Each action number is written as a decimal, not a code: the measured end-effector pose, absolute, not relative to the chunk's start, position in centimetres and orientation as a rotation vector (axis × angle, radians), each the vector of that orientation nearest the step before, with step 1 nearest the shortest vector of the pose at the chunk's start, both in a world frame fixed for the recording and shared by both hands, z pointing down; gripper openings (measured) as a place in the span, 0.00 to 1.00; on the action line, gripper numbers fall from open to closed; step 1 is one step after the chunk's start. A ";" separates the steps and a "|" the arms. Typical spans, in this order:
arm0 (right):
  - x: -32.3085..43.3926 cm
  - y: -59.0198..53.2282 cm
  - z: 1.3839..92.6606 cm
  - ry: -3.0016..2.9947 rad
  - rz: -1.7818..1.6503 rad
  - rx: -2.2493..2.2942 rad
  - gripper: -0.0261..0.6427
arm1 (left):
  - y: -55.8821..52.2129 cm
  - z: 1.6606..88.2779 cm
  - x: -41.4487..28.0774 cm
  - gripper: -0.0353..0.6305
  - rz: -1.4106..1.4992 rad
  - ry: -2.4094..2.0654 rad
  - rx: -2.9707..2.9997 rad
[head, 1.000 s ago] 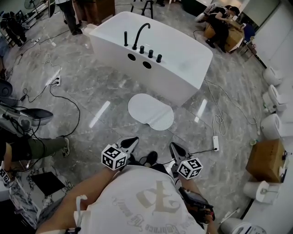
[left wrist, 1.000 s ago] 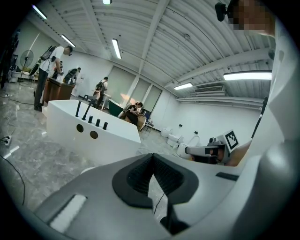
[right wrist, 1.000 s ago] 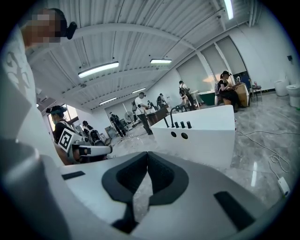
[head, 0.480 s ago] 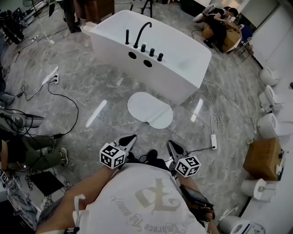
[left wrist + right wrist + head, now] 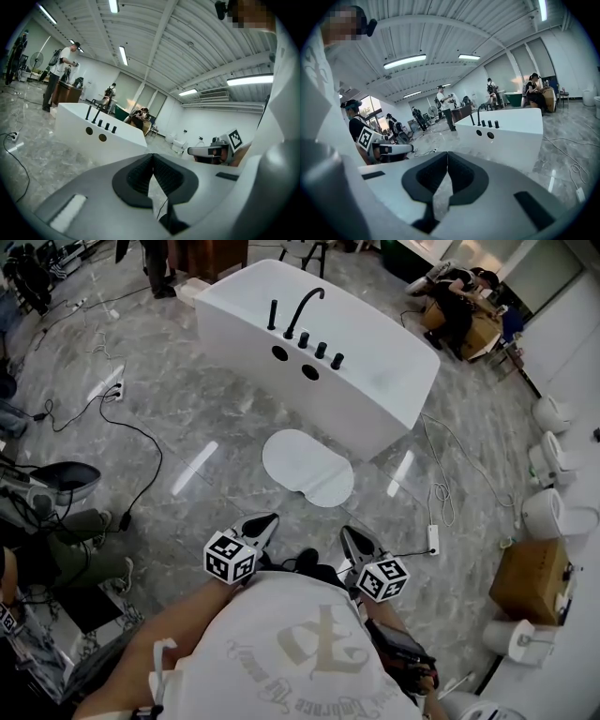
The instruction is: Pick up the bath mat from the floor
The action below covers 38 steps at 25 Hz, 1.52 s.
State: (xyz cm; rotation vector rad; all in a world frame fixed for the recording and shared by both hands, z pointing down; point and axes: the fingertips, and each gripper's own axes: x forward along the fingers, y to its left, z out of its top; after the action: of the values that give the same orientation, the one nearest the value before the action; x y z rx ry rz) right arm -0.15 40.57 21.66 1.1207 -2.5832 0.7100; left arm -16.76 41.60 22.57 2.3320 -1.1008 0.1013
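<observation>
Nothing of the pickup is done. The bath mat (image 5: 307, 468) lies flat on the floor (image 5: 202, 418), just in front of the bathtub (image 5: 375, 381), untouched. My left gripper (image 5: 267, 521) and right gripper (image 5: 349, 535) are both clenched on nothing, well apart from it. Approach, grasp and lift all remain.

A bath mat (image 5: 307, 468) lies on the floor (image 5: 178, 418), just before the near side of a bathtub (image 5: 375, 381). Short of the mat, the left gripper (image 5: 266, 520) and right gripper (image 5: 349, 534) sit side by side above the floor. A power strip (image 5: 432, 540) lies right of them.
</observation>
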 end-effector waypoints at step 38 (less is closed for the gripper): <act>9.0 25.5 28.3 -2.509 0.959 1.314 0.05 | 26.0 24.1 -8.7 0.06 0.367 -0.973 2.372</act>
State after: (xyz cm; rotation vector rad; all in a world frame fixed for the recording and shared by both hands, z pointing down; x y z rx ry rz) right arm 8.96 25.53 28.32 1.3138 -2.5088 0.9592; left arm -8.71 26.02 24.07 2.3717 -0.9726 0.3667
